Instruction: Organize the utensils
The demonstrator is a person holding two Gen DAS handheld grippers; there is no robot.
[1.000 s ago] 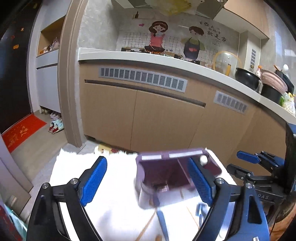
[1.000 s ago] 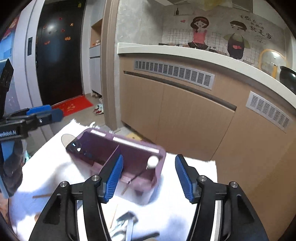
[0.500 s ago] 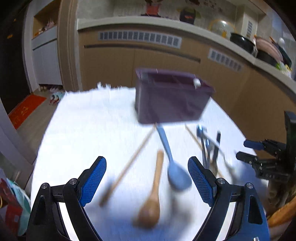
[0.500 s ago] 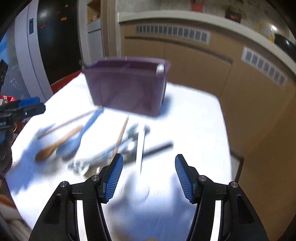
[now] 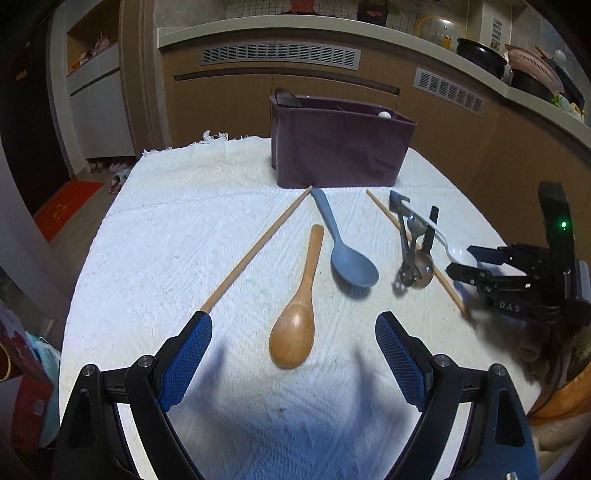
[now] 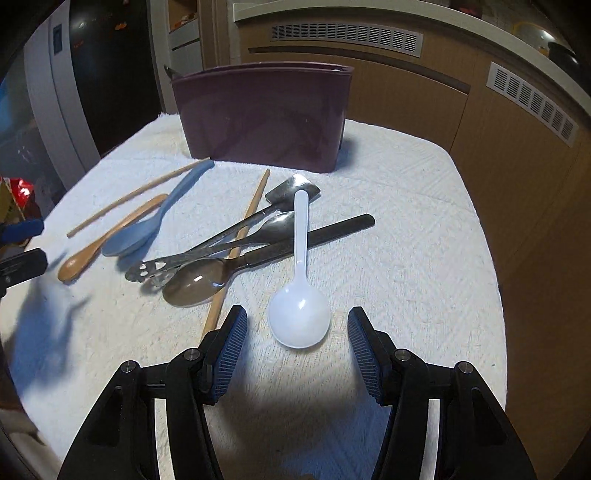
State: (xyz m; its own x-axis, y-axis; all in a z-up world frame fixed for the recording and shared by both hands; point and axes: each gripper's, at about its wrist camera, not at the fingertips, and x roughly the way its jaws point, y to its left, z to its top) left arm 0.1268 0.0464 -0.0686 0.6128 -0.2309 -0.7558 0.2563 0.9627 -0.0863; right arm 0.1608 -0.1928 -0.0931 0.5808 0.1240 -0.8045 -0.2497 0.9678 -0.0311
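Observation:
A purple utensil caddy (image 5: 340, 151) (image 6: 266, 118) stands at the far side of a white cloth (image 5: 166, 229). In front of it lie a wooden spoon (image 5: 299, 310), a blue spoon (image 5: 351, 266), two chopsticks (image 5: 255, 254) and a pile of metal utensils (image 6: 207, 254). A white plastic spoon (image 6: 299, 295) rests across that pile. My left gripper (image 5: 291, 321) is open, low over the wooden spoon's bowl. My right gripper (image 6: 297, 317) has its jaws closing either side of the white spoon's bowl, pads clear of it. A black-handled utensil (image 6: 332, 232) lies under the white spoon.
Kitchen cabinets and a counter (image 5: 332, 29) with pots run behind the table. The table's rounded edge (image 6: 491, 258) drops off at the right, close to the cabinet fronts. A red mat (image 5: 66, 206) lies on the floor at left.
Both grippers have sunk and tipped down toward the cloth, so the loose utensils now fill the views. The right jaws have narrowed a little.

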